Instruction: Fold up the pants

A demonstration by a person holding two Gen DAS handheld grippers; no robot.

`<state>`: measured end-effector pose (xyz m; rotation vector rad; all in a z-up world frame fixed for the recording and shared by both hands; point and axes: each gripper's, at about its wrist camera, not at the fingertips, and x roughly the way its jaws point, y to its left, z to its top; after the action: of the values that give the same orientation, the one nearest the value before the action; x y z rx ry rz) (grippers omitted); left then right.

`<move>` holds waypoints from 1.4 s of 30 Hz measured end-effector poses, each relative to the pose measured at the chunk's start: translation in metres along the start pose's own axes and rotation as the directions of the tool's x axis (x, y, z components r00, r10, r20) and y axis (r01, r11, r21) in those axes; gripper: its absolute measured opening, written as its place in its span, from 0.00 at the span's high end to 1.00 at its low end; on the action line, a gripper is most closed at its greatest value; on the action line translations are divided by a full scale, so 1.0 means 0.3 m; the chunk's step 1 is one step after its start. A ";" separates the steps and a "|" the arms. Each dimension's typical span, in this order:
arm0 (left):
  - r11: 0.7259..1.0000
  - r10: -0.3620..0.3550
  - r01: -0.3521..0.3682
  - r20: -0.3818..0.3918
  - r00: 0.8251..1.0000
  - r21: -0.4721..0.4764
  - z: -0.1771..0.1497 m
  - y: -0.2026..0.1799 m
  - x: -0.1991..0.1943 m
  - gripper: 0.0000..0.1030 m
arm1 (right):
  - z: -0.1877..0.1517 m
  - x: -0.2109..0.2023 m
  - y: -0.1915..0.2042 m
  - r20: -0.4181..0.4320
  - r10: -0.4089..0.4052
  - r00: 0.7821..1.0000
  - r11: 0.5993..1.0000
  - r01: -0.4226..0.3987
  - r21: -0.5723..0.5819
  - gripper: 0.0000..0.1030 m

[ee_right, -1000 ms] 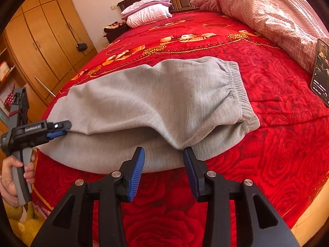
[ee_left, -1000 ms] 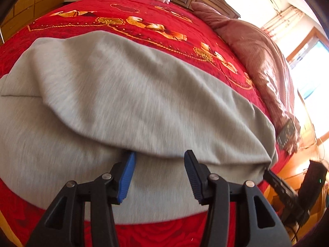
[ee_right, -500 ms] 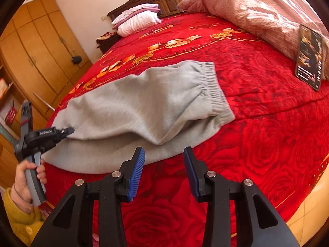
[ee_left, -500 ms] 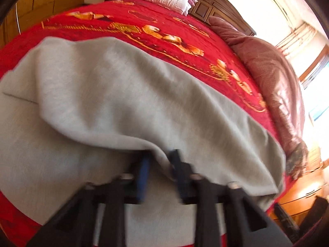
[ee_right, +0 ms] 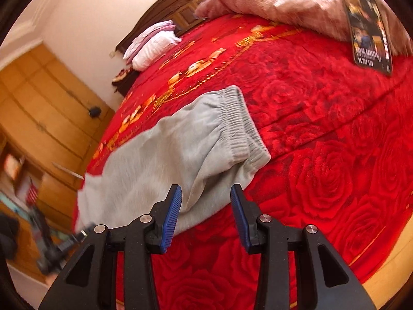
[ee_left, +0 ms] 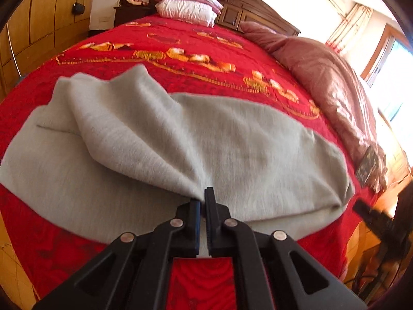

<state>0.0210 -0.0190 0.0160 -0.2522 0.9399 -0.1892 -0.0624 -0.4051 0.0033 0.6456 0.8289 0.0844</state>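
Grey sweatpants [ee_left: 232,142] lie across the red bedspread [ee_left: 180,44], one leg on top of the other. My left gripper [ee_left: 204,199] is shut on the near edge of the upper leg, which bunches into a raised fold at the jaws. In the right wrist view the pants [ee_right: 175,155] show their ribbed waistband [ee_right: 240,124] toward the right. My right gripper [ee_right: 205,206] is open and empty, just above the pants' near edge by the waistband. The left gripper [ee_right: 64,245] shows blurred at the lower left.
A pink duvet [ee_left: 327,82] lies along the bed's right side with a dark phone-like slab [ee_right: 369,31] beside it. White pillows [ee_left: 188,7] rest at the headboard. Wooden wardrobes [ee_right: 38,118] stand to the left. The bed's near edge lies under both grippers.
My left gripper has closed on the upper leg's edge and lifted it into a fold. My right gripper has drawn back and tilted, staying open.
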 end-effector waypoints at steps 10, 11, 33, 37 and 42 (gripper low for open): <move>1.000 -0.015 0.014 -0.023 1.000 -0.008 -0.023 0.007 -0.002 0.97 | 0.088 0.042 -0.033 0.010 0.043 0.999 0.995 -0.044 0.093 0.78; 1.000 -0.017 0.017 -0.019 1.000 -0.006 -0.021 0.006 -0.011 0.97 | 0.100 0.033 -0.032 0.021 0.045 0.999 0.995 -0.047 0.086 0.90; 0.997 0.021 -0.008 -0.178 0.984 0.070 -0.114 -0.012 0.034 0.94 | 0.044 0.028 -0.101 0.008 -0.147 0.989 0.989 0.147 -0.018 0.92; 0.998 0.021 -0.007 -0.209 0.978 0.066 -0.126 -0.006 0.047 0.88 | 0.043 0.011 -0.088 0.017 -0.174 0.985 0.984 0.175 -0.031 0.83; 0.996 0.019 -0.003 -0.187 0.982 0.088 -0.116 0.013 -0.005 0.69 | 0.044 -0.040 -0.035 0.058 -0.220 0.974 0.970 0.225 -0.091 0.81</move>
<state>-0.0081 -0.0195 -0.0036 -0.1497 1.1169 -0.2463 -0.0630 -0.4238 0.0118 0.4582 0.8409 -0.0935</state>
